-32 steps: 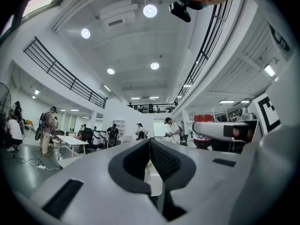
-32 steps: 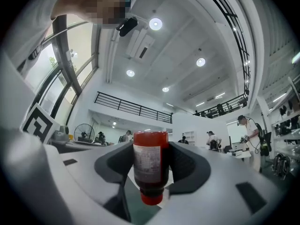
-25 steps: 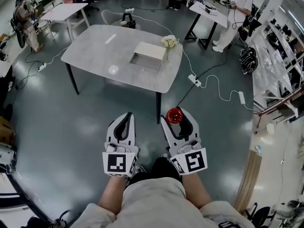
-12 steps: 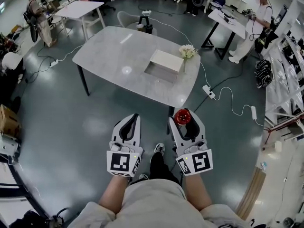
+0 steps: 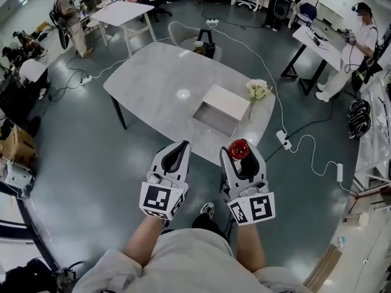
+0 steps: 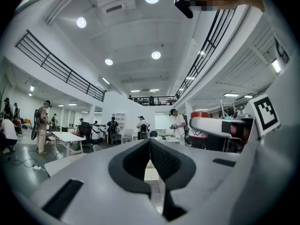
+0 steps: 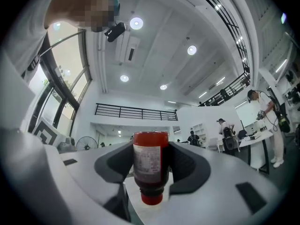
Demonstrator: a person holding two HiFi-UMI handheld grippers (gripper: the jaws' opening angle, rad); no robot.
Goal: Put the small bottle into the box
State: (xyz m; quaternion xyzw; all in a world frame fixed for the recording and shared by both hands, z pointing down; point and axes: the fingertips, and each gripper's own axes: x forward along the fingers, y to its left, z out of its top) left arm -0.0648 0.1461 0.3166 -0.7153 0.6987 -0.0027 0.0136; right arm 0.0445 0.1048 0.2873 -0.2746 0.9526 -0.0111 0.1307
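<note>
Table (image 5: pixel 153 84) and box (image 5: pixel 221 105) have drawn nearer; right gripper (image 5: pixel 241 155) clamps the small bottle (image 5: pixel 239 148), left gripper (image 5: pixel 181 146) closed, empty

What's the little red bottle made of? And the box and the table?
The small bottle looks like glossy dark red plastic, with a paper label and a red cap. The box is matte white, maybe cardboard or thin wood; can't tell. The table has a pale grey stone-look top, shiny enough to reflect a lamp.
</note>
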